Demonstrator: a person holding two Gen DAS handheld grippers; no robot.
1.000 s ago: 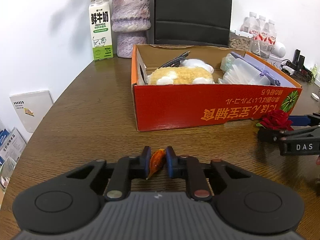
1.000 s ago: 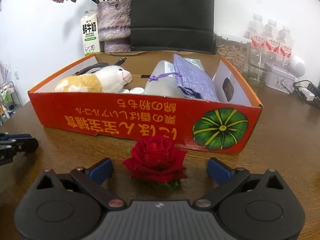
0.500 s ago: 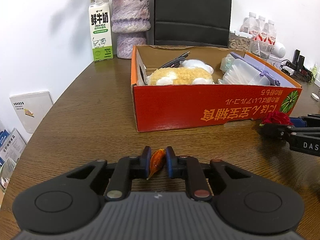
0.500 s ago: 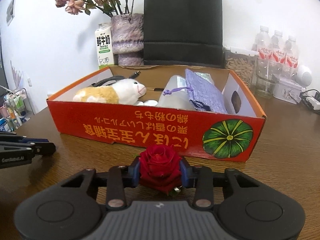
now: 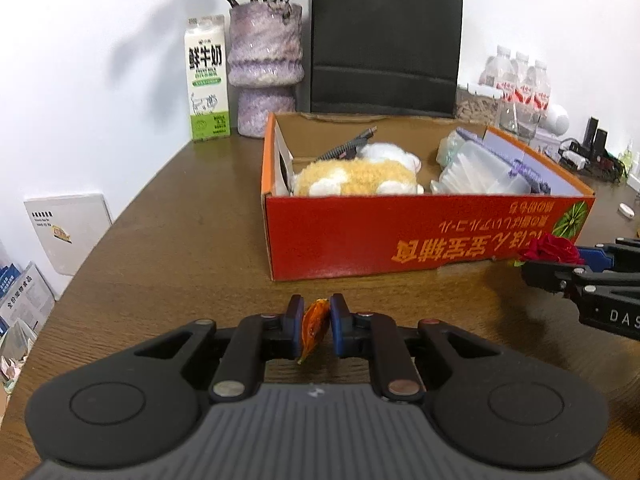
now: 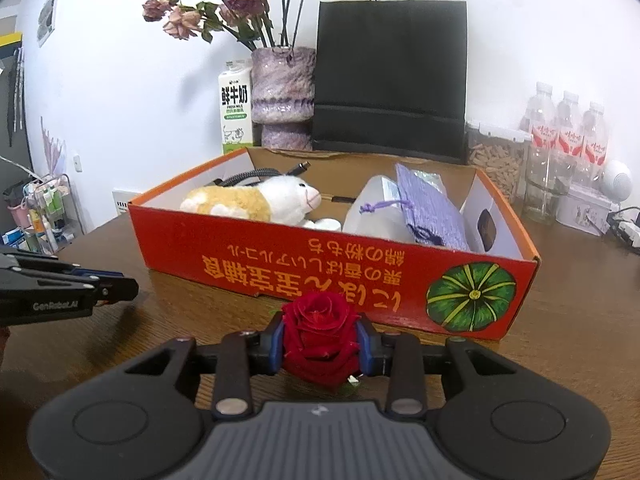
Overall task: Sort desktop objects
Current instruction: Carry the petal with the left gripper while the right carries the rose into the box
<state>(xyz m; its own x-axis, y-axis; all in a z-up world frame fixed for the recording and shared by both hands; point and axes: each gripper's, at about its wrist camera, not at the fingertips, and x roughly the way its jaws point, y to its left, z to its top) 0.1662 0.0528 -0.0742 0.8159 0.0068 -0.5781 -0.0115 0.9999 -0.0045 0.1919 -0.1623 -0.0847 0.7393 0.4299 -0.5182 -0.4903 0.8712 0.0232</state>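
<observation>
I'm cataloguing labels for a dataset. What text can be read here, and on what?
"鲜牛奶": milk carton; its small print is too small to read.
"DAS": right claw body, cut off at the frame edge.
"GenRobot.AI": left claw body.
Orange print on the red box: upside down, unreadable.
Water bottles' labels: blurred.

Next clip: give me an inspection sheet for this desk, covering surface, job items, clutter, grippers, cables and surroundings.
Surface: brown wooden table, no spills seen.
Job's things: red cardboard box holding plush toy, purple pouch, clear plastic container.
Clutter: milk carton, purple vase, black paper bag, water bottles.
Grippers: left gripper shut on small orange item; right gripper jaws closing on red rose.
Cables: black braided cable in box.
Surroundings: white wall.
</observation>
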